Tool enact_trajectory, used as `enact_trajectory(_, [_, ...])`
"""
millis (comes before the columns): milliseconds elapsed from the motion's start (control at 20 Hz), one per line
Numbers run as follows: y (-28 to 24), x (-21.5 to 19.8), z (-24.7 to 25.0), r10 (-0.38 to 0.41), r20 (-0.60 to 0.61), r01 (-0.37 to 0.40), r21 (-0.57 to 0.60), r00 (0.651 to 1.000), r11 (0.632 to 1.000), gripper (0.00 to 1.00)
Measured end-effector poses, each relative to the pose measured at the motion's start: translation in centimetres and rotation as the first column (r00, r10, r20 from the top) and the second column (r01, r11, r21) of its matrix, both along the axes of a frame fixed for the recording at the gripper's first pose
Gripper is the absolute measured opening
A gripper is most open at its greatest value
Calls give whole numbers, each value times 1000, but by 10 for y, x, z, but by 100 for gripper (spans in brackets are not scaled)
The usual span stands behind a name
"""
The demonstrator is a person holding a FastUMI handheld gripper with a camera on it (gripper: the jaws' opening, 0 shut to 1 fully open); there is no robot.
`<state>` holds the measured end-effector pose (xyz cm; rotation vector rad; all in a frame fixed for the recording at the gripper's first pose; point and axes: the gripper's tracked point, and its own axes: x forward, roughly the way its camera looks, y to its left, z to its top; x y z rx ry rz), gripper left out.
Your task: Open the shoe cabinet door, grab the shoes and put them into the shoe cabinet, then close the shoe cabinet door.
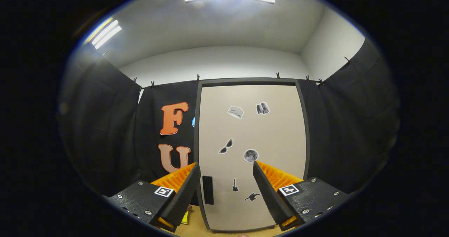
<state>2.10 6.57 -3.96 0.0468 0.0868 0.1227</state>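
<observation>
- Shoe cabinet door (273,138) stood shut, directly ahead of the gripper (226,167), a tall pale panel set in a dark frame (198,124).
- The gripper's two fingers were spread wide apart and held nothing; they pointed straight at the lower half of the door, apart from it.
- Between the fingers, and closer to the left one, a small dark upright rectangle sat on the door near its left edge. It was most likely the door handle (207,190).
- The handle's long axis ran vertically, parallel to the door's left edge, and it lay just beyond the left fingertip (195,169).
- Judging from that layout, the opening move would call for the gripper to shift slightly left and forward so the fingers could straddle the handle from either side.
- Small dark stickers were scattered over the door: sunglasses (226,146), a round moon-like disc (251,155), a guitar (235,185), and two more near the top.
- Black cloth walls (350,131) flanked the cabinet on both sides.
- A light wooden floor (196,226) showed at the foot of the cabinet.
- No shoes could be made out.
- The task appeared to be at its start, with the door not yet opened.
</observation>
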Motion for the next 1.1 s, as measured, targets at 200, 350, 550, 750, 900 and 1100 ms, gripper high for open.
enact_trajectory(200, [28,20,-31,24,-39,-25,-10,999,1000,93])
enact_trajectory(350, [47,40,-67,26,-102,-27,-8,994,1000,94])
enact_trajectory(550, [60,62,-127,28,-269,-20,31,963,999,93])
enact_trajectory(750, [66,82,-170,13,-347,-3,28,938,1000,89])
enact_trajectory(900, [68,96,-188,-2,-374,12,24,927,1000,80])
enact_trajectory(1100, [69,109,-200,-28,-383,37,16,923,999,69])
